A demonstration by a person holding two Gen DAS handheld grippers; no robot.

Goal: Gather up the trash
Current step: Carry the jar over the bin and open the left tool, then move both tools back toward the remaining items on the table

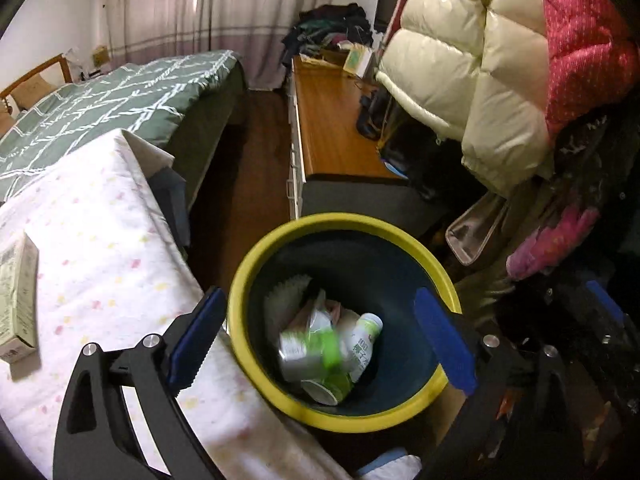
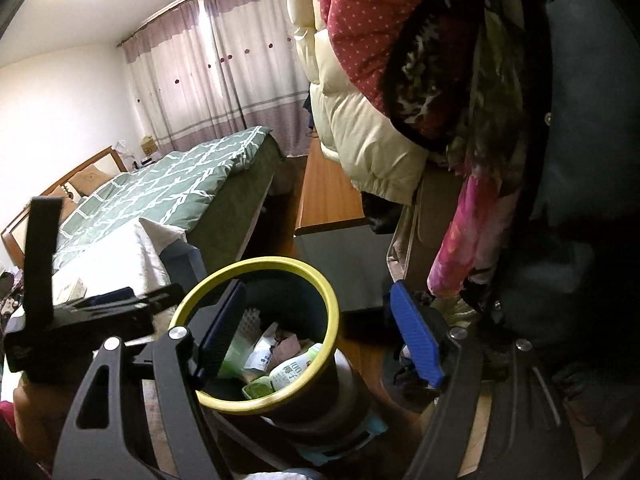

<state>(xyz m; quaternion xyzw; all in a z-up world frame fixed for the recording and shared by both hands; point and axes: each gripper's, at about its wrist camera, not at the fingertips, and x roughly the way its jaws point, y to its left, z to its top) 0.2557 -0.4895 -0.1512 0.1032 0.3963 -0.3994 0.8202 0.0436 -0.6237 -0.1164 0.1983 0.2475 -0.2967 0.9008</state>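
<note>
Blue-padded left gripper (image 1: 320,336) gapes wide and empty above the yellow-rimmed dark bin (image 1: 256,280), lower centre; right gripper (image 2: 320,332) likewise open, empty; green-quilted bed (image 1: 100,108) upper left.

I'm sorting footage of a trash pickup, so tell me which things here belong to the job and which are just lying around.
Part of the job:
- yellow-rimmed bin
- white and green bottle inside it
- blurred green can, over the bin
- left gripper, open above the bin
- right gripper, open

Just lying about:
- small box on the dotted cloth
- bed
- hanging cream jacket
- wooden cabinet
</note>
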